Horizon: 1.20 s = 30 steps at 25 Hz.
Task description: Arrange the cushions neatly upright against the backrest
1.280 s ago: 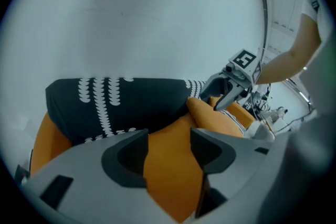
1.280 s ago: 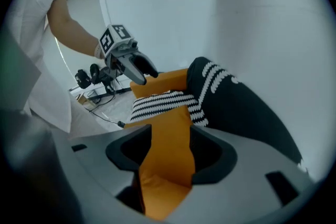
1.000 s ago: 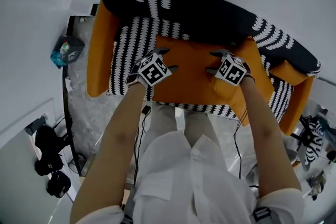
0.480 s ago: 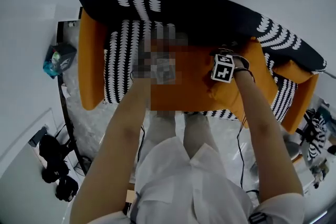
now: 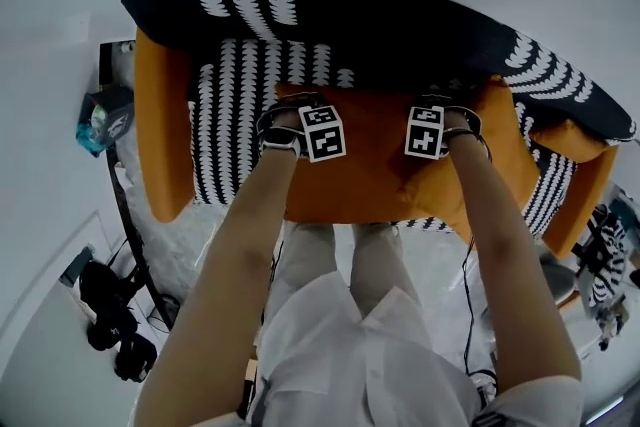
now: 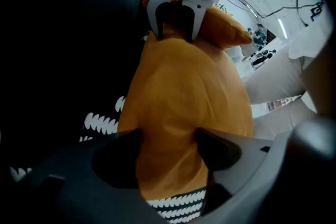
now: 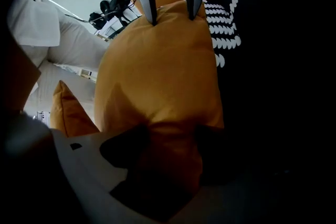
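Observation:
A big orange cushion (image 5: 365, 155) stands on the sofa seat with its top edge against the black-and-white backrest (image 5: 400, 15). My left gripper (image 5: 297, 105) pinches its top left edge, and its jaws are opening with the fabric still bunched between the pads (image 6: 215, 147). At the top right edge, my right gripper (image 5: 442, 103) is shut on the cushion (image 7: 157, 71). Each gripper view shows the other gripper across the cushion's far end. A second orange cushion (image 5: 437, 190) lies lower, under my right forearm.
The sofa has orange armrests on the left (image 5: 165, 135) and right (image 5: 578, 190) and a patterned seat (image 5: 235, 115). On the floor at the left are black gear (image 5: 110, 325) and a blue object (image 5: 100, 115). A striped thing (image 5: 603, 265) sits at the far right.
Both grippers have moved with the large cushion toward the backrest, and its top edge now sits nearer to it. The marker cubes have turned to face the camera more squarely.

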Tool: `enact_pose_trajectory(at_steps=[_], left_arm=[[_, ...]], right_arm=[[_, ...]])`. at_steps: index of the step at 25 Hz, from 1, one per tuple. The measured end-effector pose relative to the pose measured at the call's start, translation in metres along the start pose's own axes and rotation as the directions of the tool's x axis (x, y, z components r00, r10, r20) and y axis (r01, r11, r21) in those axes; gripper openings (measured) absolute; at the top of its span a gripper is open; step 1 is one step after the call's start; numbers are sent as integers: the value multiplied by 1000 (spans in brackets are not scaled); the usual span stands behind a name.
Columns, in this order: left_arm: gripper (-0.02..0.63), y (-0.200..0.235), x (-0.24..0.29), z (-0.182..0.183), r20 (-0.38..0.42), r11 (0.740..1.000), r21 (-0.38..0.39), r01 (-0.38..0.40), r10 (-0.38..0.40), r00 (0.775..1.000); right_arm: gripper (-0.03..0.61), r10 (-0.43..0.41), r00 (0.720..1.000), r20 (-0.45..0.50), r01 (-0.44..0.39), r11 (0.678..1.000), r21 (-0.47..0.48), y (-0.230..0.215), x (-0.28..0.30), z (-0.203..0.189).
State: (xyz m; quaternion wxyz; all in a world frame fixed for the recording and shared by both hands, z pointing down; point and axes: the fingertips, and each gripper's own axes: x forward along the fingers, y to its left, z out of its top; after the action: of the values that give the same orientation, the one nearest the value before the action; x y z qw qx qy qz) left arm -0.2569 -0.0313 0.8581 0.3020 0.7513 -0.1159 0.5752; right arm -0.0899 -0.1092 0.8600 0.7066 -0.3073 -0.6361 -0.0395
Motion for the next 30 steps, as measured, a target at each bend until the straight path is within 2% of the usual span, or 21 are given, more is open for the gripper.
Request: enact_pose_trajectory(at_steps=[3,8,11,15,19,22,25,30], left_arm=[[335,-4,8,2,12,999,-23,32,-31,999],[205,-12,8,2,43,999,-37,27,-26,999],[111,-19,1,2,45,999,-43,26,-24,999],[42,-28,-15,4,40,999,-35,14,-12,999],[28,-49,-40,7,52,1000,-10,11,-11,999],[26,-63,-63,14,72,1000,13,-9,8,997],[25,-66,-91,18,86,998,29,-52,50,995],[25,-47,-144,2,66,987,59,-151,147,987]], right_arm=[[298,15,1000,4,-15,1000,1,3,6,0],[196,13,1000,-7,-13,1000,6,7,6,1],[110,-10,1000,-5,10,999,31,15,1,-1],[33,-48,999,-2,48,996,79,23,-14,-3],[16,-62,998,-20,64,995,76,45,-33,-4],[15,-90,996,-8,90,989,117,61,-50,-8],[15,-130,991,26,123,974,190,71,-73,-7],[15,-218,973,76,196,954,227,71,-112,23]])
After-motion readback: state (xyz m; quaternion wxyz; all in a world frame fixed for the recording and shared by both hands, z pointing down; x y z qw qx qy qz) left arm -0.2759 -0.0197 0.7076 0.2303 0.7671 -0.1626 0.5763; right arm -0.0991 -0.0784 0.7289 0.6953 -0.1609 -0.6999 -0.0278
